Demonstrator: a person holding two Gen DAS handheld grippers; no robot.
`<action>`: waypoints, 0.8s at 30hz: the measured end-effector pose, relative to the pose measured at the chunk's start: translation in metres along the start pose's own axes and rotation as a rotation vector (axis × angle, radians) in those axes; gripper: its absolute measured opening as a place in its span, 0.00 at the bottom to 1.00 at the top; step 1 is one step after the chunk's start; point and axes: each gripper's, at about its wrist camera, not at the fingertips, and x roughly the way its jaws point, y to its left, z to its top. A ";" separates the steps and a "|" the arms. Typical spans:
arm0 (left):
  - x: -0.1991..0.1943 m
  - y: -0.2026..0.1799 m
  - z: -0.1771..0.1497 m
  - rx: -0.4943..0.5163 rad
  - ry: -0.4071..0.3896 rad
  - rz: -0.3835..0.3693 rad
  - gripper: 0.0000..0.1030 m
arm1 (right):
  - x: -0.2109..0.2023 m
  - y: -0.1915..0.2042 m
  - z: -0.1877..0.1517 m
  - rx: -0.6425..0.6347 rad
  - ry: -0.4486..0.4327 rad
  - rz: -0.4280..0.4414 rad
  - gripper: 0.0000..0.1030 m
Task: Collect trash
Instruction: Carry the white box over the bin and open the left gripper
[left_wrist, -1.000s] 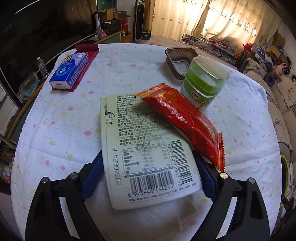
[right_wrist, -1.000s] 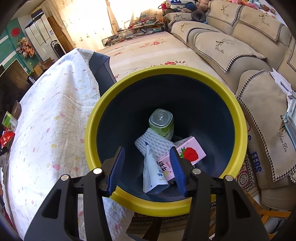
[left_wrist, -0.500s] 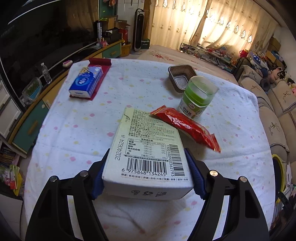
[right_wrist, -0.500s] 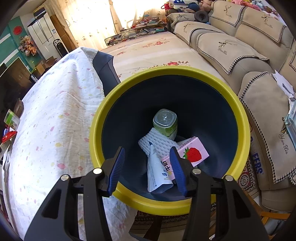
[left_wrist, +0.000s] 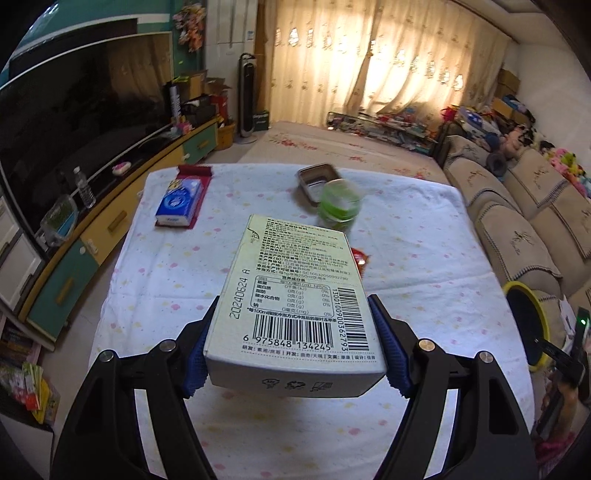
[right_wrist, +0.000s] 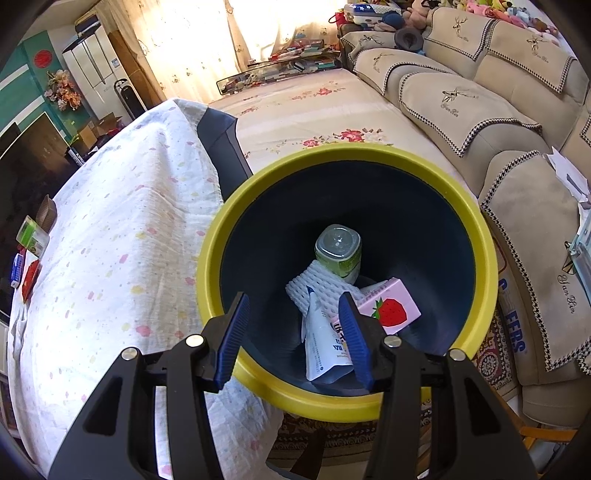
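Carton, white box with barcode and nutrition print, is clamped between the blue pads of the left gripper, lifted clear of the table. A second ago it lay flat on the cloth with the jaws wider around it; half a second ago it was gripped and just off the surface; now it sits higher and the table looks farther below. Left jaws grasp the carton on both side faces.

Red snack wrapper was fully visible beside the carton earlier; now only a corner peeks out at the carton's 3 o'clock edge. Green cup stands at 12 o'clock of the carton, blurred, with the foil tray just behind it. Blue tissue pack on its red mat sits at 10 o'clock, unchanged.

Right gripper hangs over the yellow-rimmed bin, jaws partly apart, nothing between them, same gap as before. Bin has shifted slightly right in its view. Inside: green bottle, white foam net, white tube, pink strawberry carton, arrangement unchanged. Bin stands at the table's edge, also seen at 3 o'clock in the left wrist view.
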 end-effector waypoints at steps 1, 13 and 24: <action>-0.007 -0.008 0.000 0.016 -0.006 -0.022 0.72 | -0.001 0.000 0.000 -0.001 -0.002 0.001 0.47; -0.033 -0.160 -0.006 0.267 0.011 -0.350 0.72 | -0.018 -0.025 -0.005 0.034 -0.026 -0.023 0.47; 0.007 -0.328 -0.021 0.445 0.127 -0.552 0.72 | -0.047 -0.079 -0.009 0.111 -0.090 -0.068 0.47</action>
